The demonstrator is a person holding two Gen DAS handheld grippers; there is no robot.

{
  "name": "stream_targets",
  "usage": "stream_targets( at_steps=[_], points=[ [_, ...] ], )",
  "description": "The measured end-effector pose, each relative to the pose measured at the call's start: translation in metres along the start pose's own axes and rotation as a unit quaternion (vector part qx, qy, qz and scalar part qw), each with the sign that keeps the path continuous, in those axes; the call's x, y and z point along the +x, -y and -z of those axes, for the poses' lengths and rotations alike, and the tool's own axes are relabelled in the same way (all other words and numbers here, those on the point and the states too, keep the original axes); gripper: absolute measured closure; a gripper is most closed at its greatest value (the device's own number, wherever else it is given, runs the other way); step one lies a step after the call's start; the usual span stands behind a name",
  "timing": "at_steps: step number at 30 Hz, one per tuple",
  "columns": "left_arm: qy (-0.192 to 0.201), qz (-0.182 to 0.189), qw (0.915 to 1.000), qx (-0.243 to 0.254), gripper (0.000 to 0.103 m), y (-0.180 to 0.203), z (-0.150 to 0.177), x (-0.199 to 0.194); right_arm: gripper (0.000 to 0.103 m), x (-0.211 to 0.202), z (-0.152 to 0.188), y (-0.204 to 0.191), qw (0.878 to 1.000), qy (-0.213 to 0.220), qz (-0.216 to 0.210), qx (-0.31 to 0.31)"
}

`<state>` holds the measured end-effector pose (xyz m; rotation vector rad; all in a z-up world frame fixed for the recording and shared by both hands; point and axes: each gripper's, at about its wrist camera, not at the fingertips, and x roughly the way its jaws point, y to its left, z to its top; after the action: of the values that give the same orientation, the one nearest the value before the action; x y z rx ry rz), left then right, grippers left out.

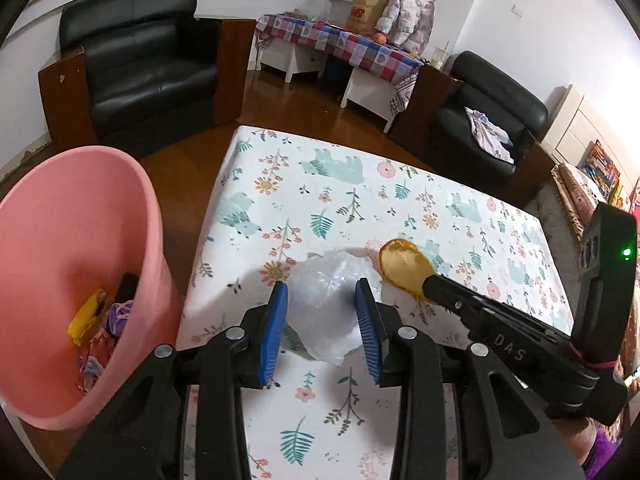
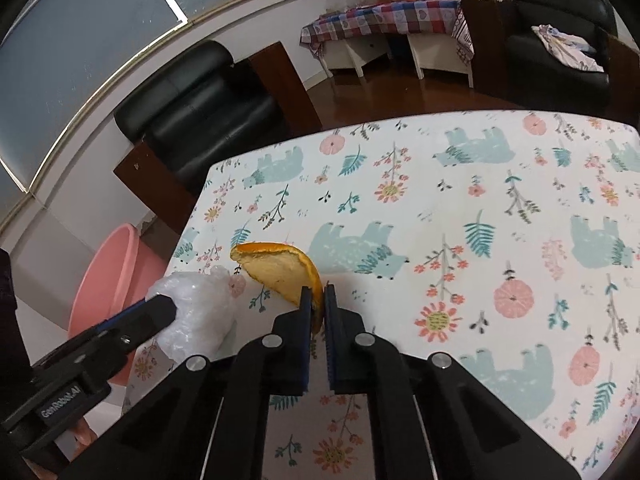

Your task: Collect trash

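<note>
Some trash already lies in the pink bin (image 1: 72, 240) at nine o'clock. Right gripper (image 2: 318, 300) pinches the orange peel (image 2: 280, 268); left gripper (image 1: 322, 312) gapes wide around the crumpled plastic (image 1: 324, 300) on the bench (image 1: 400, 200) — both left to bin.

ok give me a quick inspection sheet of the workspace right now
surface: table under a floral bear-print cloth
job's things: orange peel gripped at its near edge; crumpled clear plastic bag on the cloth; pink bin by the table's left edge, trash already inside
clutter: nothing seen
grippers: left tongs open, straddling the bag; right tongs shut on the peel
cables: nothing seen
surroundings: two black armchairs, checked-cloth side table, wooden floor
</note>
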<state>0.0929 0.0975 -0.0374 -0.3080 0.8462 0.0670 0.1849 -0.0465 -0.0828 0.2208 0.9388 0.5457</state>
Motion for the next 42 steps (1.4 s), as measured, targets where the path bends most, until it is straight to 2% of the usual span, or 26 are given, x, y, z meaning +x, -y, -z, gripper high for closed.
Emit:
stream_targets(
  at_steps=[9, 15, 19, 23, 27, 31, 36, 42],
  points=[
    [-0.004, 0.002, 0.9997, 0.023, 0.068, 0.015, 0.007, 0.000, 0.098, -0.040, 0.011, 0.013, 1.000, 0.014, 0.018, -0.006],
    [0.011, -0.009, 0.9988, 0.048, 0.069, 0.026, 0.015, -0.003, 0.098, -0.062, 0.027, 0.032, 0.999, 0.014, 0.047, 0.000],
    [0.017, 0.001, 0.9985, 0.053, 0.084, 0.031, 0.018, -0.009, 0.098, -0.076, 0.037, 0.045, 0.998, 0.018, 0.064, 0.008],
    [0.030, 0.020, 0.9979, 0.054, 0.088, 0.042, 0.023, -0.023, 0.098, -0.090, 0.045, 0.058, 0.997, 0.023, 0.077, 0.020],
    [0.042, 0.047, 0.9951, 0.076, 0.089, 0.065, 0.033, -0.036, 0.098, -0.104, 0.050, 0.070, 0.994, 0.035, 0.094, 0.038],
    [0.041, 0.058, 0.9919, 0.106, 0.088, 0.089, 0.049, -0.036, 0.098, -0.117, 0.051, 0.083, 0.990, 0.057, 0.117, 0.053],
    [0.048, 0.047, 0.9890, 0.132, 0.088, 0.107, 0.059, -0.030, 0.097, -0.122, 0.051, 0.090, 0.988, 0.067, 0.135, 0.043],
    [0.044, 0.036, 0.9901, 0.128, 0.088, 0.116, 0.060, -0.020, 0.097, -0.119, 0.052, 0.092, 0.988, 0.058, 0.136, 0.038]
  ],
)
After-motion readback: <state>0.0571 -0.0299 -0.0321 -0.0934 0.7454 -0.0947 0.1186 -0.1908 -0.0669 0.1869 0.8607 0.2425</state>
